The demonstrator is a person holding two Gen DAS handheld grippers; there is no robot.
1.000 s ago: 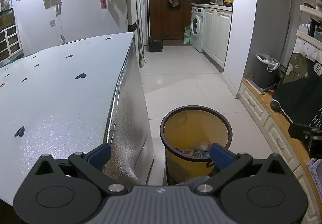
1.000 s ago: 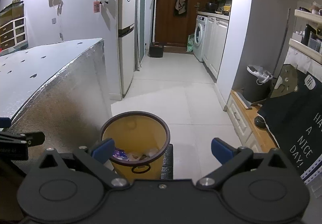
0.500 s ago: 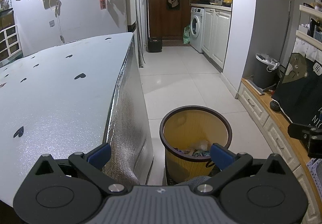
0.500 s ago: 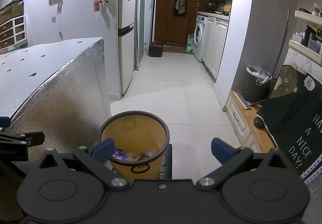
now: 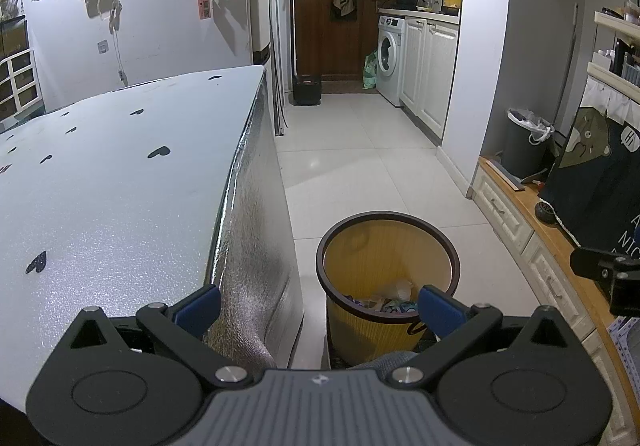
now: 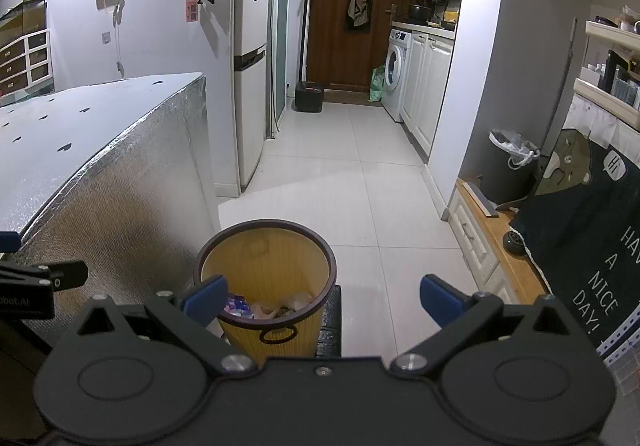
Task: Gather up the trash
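Hovering above the yellow bin [image 5: 387, 278] — left gripper [image 5: 318, 304] and right gripper [image 6: 324, 296] spread wide, both empty. Trash [image 6: 268, 308] already inside; table [image 5: 112, 181] beside it bare — likely near done.

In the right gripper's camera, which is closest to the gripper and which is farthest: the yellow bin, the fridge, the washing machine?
From the right gripper:
1. Yellow bin, just ahead, low and slightly left.
2. Fridge, further ahead on the left.
3. Washing machine, farthest, down the hallway on the right.
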